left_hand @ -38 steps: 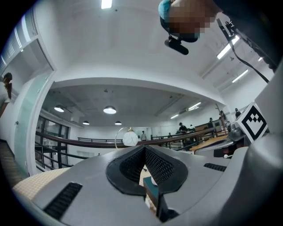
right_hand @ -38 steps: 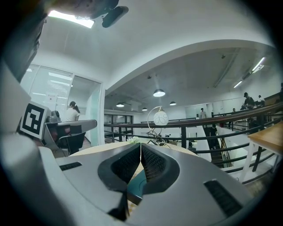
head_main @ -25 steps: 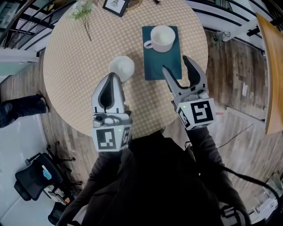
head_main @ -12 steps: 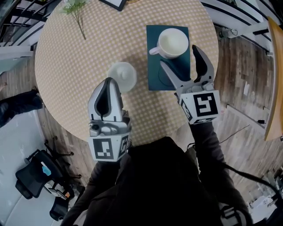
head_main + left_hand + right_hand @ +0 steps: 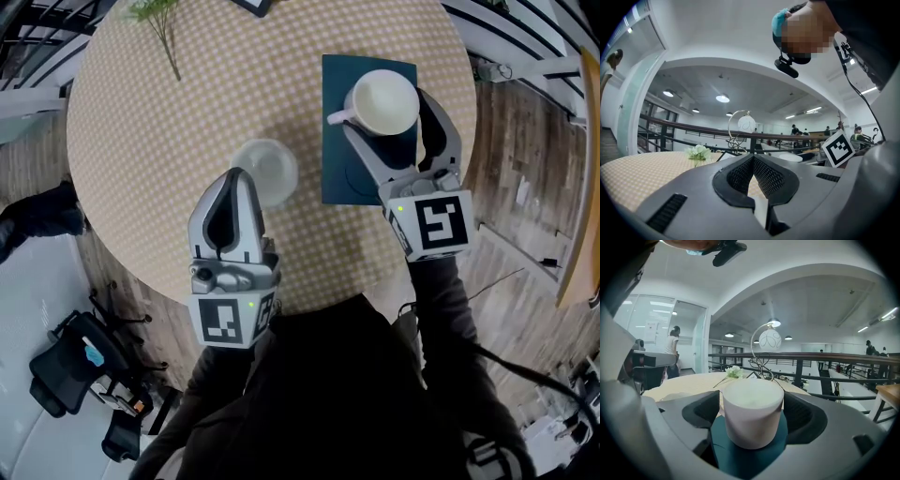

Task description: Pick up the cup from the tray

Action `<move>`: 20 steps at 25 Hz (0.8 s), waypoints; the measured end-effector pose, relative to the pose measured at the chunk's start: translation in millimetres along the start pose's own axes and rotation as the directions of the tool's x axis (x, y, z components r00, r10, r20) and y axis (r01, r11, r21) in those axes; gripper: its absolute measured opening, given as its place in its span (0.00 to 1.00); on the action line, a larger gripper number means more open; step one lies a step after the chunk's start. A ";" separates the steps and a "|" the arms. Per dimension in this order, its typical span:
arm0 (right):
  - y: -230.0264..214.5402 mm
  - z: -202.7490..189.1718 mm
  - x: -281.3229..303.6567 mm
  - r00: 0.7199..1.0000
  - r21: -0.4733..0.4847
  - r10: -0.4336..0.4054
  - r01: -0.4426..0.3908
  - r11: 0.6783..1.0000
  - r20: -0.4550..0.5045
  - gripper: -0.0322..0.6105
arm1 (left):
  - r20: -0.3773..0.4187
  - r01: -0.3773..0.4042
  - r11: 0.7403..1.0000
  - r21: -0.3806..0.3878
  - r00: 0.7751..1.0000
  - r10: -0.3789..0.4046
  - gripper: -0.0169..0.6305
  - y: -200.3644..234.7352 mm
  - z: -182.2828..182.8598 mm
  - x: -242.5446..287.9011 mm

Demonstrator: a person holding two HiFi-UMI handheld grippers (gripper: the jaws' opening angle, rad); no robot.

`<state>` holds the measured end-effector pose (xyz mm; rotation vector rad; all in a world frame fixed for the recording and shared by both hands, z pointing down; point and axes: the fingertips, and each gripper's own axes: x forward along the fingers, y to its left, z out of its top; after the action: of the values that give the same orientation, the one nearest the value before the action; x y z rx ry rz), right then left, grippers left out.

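A white cup (image 5: 384, 101) with its handle to the left stands upright on a dark teal tray (image 5: 339, 183) on the round table. My right gripper (image 5: 387, 117) is open. Its jaws have just been opening wide, and the cup now stands between them with gaps on both sides. The right gripper view has the cup (image 5: 752, 411) centred between the fingers (image 5: 701, 411) on the tray (image 5: 750, 460). My left gripper (image 5: 234, 178) is shut and empty, with its tip beside a small white dish (image 5: 269, 169). In the left gripper view its pads (image 5: 764, 176) meet.
The round table (image 5: 169, 112) has a checked cloth. A green flower sprig (image 5: 155, 23) and a dark picture frame (image 5: 251, 5) lie at its far edge. A wire lamp (image 5: 768, 341) stands behind the cup. A wooden chair (image 5: 579, 169) stands at the right over wood flooring.
Both grippers have moved forward over the table. The right jaws have spread wider and come around the cup. The left gripper stays shut and has neared the white dish.
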<state>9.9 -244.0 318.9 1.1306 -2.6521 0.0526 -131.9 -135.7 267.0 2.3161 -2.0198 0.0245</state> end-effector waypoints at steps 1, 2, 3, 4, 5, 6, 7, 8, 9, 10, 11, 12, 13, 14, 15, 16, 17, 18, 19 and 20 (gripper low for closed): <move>0.2 -1.3 1.7 1.000 -0.002 0.000 0.000 1.000 -0.004 0.63 | -0.002 -0.001 1.000 -0.001 1.000 0.001 0.04 1.1 -1.0 0.3; 0.2 -2.9 3.3 1.000 -0.004 -0.001 0.001 1.000 -0.008 0.63 | -0.002 -0.002 1.000 -0.004 1.000 0.002 0.04 2.1 -1.7 0.7; -0.1 -4.8 4.7 1.000 -0.006 -0.002 0.002 1.000 -0.012 0.63 | -0.003 -0.004 1.000 -0.008 1.000 0.004 0.04 3.0 -2.6 1.1; -0.8 -6.6 5.8 1.000 -0.007 -0.003 0.003 1.000 -0.015 0.63 | -0.005 -0.006 1.000 -0.011 1.000 0.006 0.04 3.8 -3.7 1.4; -1.7 -8.0 6.5 1.000 -0.006 -0.005 0.005 1.000 -0.016 0.63 | -0.007 -0.008 1.000 -0.012 1.000 0.008 0.04 4.4 -4.7 1.5; -2.7 -8.8 6.8 1.000 -0.005 -0.007 0.007 1.000 -0.016 0.63 | -0.008 -0.010 1.000 -0.013 1.000 0.009 0.04 4.8 -5.4 1.4; -3.4 -9.2 6.8 1.000 -0.003 -0.008 0.008 1.000 -0.014 0.63 | -0.009 -0.011 1.000 -0.013 1.000 0.011 0.04 5.1 -5.7 0.9; -3.5 -9.2 6.7 1.000 -0.004 -0.010 0.010 1.000 -0.011 0.63 | -0.008 -0.012 1.000 -0.012 1.000 0.012 0.04 5.5 -5.7 0.2; -3.0 -8.9 6.4 1.000 -0.009 -0.012 0.012 1.000 -0.007 0.63 | -0.006 -0.013 1.000 -0.012 1.000 0.013 0.04 5.8 -5.5 -0.7; -1.9 -8.2 6.0 1.000 -0.015 -0.014 0.014 1.000 0.000 0.63 | -0.005 -0.014 1.000 -0.011 1.000 0.014 0.04 6.0 -5.1 -1.9; -0.7 -6.5 5.2 1.000 -0.021 -0.016 0.016 1.000 0.011 0.63 | -0.004 -0.015 1.000 -0.012 1.000 0.015 0.04 5.9 -4.6 -3.1; 0.2 -3.3 4.0 1.000 -0.023 -0.018 0.019 1.000 0.025 0.63 | -0.004 -0.015 1.000 -0.012 1.000 0.015 0.04 5.4 -4.1 -4.4; 0.8 1.3 2.9 0.999 -0.019 -0.021 0.022 1.000 0.042 0.63 | -0.005 -0.014 1.000 -0.012 1.000 0.014 0.04 4.7 -3.6 -5.8; 0.9 6.3 1.7 0.998 -0.012 -0.023 0.024 1.000 0.057 0.63 | -0.005 -0.015 1.000 -0.012 1.000 0.015 0.04 4.2 -3.2 -7.2; 0.7 10.4 0.6 0.998 -0.008 -0.024 0.024 1.000 0.067 0.63 | -0.005 -0.016 1.000 -0.011 1.000 0.016 0.04 3.8 -2.5 -8.7; 0.1 13.5 -0.8 0.997 -0.007 -0.023 0.024 1.000 0.070 0.63 | -0.004 -0.018 1.000 -0.010 1.000 0.017 0.04 3.7 -1.5 -10.2; -0.6 16.0 -2.4 0.997 -0.009 -0.023 0.023 1.000 0.071 0.63 | -0.001 -0.020 1.000 -0.009 1.000 0.020 0.04 3.8 -0.1 -12.0; -1.2 18.1 -4.3 0.997 -0.015 -0.023 0.024 1.000 0.071 0.63 | 0.003 -0.023 1.000 -0.007 1.000 0.023 0.04 4.0 1.7 -13.9; -1.4 20.3 -6.5 0.997 -0.020 -0.023 0.024 0.999 0.071 0.63 | 0.007 -0.026 1.000 -0.007 1.000 0.026 0.04 4.2 3.6 -16.2; -1.1 23.1 -8.8 0.997 -0.025 -0.023 0.025 0.999 0.073 0.63 | 0.010 -0.028 1.000 -0.007 1.000 0.028 0.04 4.2 5.5 -18.7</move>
<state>11.5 -241.6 294.4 1.1774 -2.6943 -0.0276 -138.8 -118.1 260.7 2.2881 -2.0542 0.0068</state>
